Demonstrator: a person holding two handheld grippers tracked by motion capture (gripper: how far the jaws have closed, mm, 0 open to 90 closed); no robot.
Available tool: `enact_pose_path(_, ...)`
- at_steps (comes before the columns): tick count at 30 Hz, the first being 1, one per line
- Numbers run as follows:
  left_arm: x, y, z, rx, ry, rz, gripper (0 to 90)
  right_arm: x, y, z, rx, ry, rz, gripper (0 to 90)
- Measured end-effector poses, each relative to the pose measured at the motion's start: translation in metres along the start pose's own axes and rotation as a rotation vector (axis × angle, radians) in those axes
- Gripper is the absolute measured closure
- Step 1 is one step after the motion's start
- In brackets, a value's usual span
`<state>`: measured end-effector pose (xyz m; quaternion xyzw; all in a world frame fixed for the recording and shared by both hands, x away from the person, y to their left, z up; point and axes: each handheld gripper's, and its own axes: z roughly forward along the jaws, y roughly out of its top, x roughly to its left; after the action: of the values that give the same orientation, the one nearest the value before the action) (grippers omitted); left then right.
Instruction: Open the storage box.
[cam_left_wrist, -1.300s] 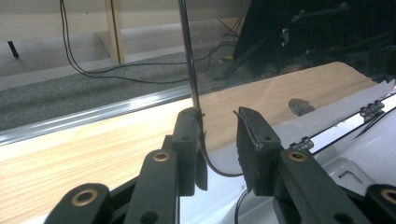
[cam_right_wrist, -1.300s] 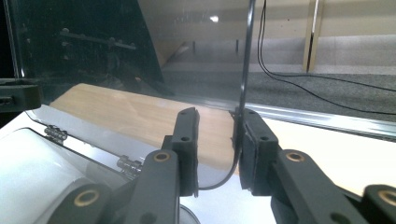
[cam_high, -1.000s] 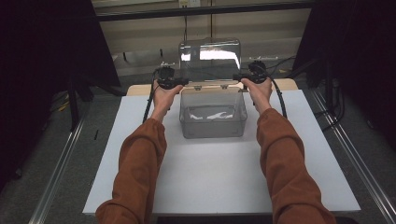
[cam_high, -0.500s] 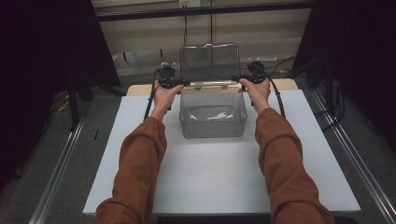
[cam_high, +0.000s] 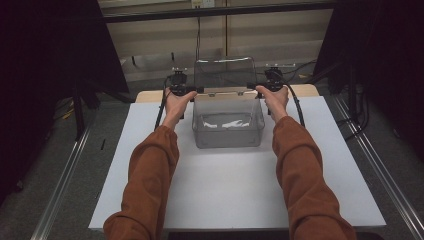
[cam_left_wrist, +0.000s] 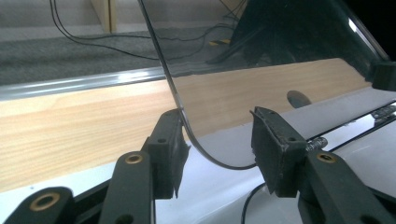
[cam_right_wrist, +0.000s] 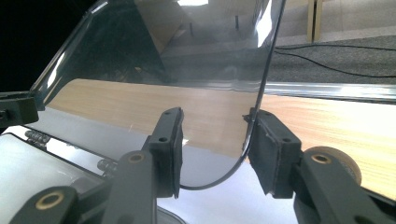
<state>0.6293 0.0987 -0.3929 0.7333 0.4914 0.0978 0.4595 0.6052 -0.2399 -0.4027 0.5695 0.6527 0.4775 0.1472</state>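
The hinged lid (cam_high: 224, 73) of the clear box (cam_high: 228, 129) at the bench's far edge is flanked by wide-open fingers (cam_left_wrist: 169, 154); lowering it shut is judged next.

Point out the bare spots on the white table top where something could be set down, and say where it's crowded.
Free: the wide white table top between the clear box and the near edge, flanked by the two sleeves; also the strips left and right of the box, outside each forearm. Crowded: the far edge, where the left gripper and right gripper flank the raised lid.
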Motion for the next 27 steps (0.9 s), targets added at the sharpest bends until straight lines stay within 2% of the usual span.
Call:
enact_pose_path(14, 0.002, -0.0008, 0.001, 0.009, -0.019, -0.019, 51.9, 0.0011, -0.0009, 0.0011, 0.004, -0.009, 0.008, 54.1)
enact_pose_path(27, 0.0023, -0.0012, 0.0012, 0.011, -0.016, -0.033, 51.2, 0.0016, -0.0016, 0.001, 0.011, -0.012, 0.02, 53.2)
